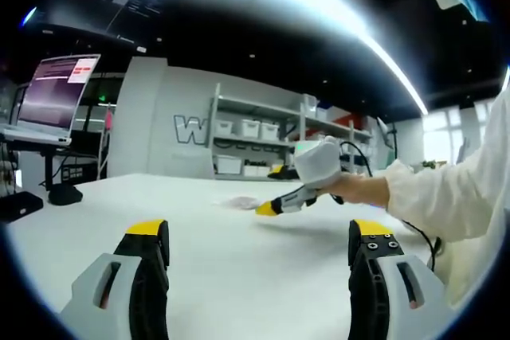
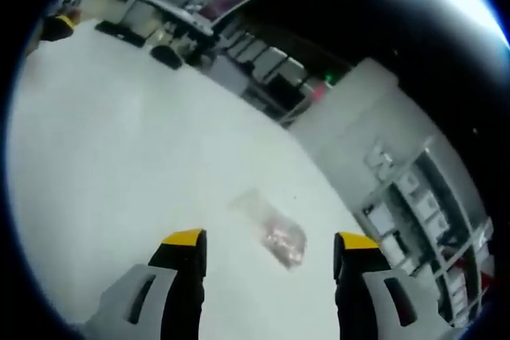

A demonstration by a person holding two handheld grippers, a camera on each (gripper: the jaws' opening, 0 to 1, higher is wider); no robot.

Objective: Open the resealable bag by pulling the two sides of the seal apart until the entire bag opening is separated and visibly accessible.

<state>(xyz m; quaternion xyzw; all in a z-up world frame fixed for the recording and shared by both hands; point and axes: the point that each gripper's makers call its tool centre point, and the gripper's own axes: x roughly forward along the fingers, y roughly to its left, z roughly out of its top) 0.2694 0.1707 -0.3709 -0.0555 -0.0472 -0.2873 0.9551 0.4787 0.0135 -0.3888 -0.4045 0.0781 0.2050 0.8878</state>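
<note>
My left tool [image 1: 259,240] has its jaws spread wide over the bare white table [image 1: 239,276], gripping nothing. My right tool [image 2: 267,240] is spread too, also with nothing in it. Just beyond its tips, toward 12 o'clock, the clear resealable bag [image 2: 275,232] lies flat on the table, pinkish contents inside. In the left gripper view the bag sits farther off, at 12 o'clock, beside the right tool's yellow tips. Shelves [image 1: 263,137] stand far behind.

White table [image 1: 239,260] — shelves [image 1: 255,129] of bins, monitor [image 1: 57,89] behind
</note>
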